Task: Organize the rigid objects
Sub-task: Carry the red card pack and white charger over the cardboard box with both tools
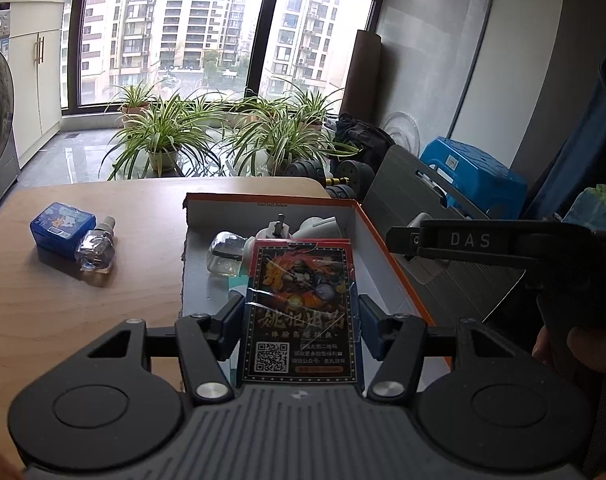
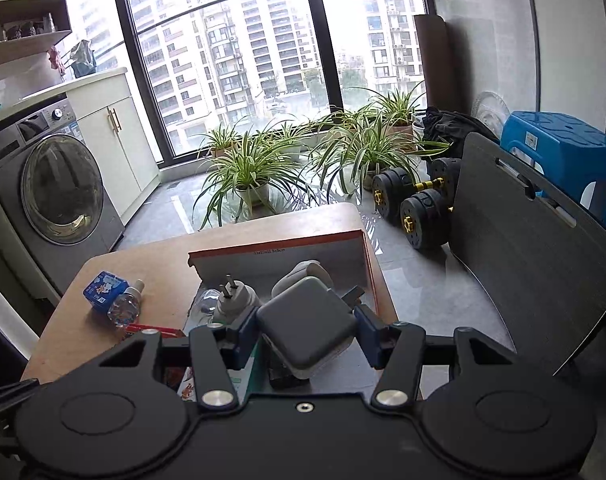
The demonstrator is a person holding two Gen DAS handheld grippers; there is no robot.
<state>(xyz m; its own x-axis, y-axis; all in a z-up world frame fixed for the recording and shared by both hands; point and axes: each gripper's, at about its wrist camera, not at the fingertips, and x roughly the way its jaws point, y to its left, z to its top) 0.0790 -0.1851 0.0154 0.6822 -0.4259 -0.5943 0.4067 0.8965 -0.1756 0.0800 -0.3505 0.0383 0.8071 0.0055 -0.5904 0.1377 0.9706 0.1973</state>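
Note:
My left gripper is shut on a red and black card pack with a QR code, held over the near end of a shallow orange-rimmed box. In that box lie a clear bottle and a white plug-in device. My right gripper is shut on a grey square adapter, held above the same box near the white plug-in device. One finger of my right gripper reaches in from the right in the left wrist view.
A blue tin and a small clear bottle lie on the wooden table left of the box. Past the table's far edge are potted plants, dumbbells, a grey board, a blue stool and a washing machine.

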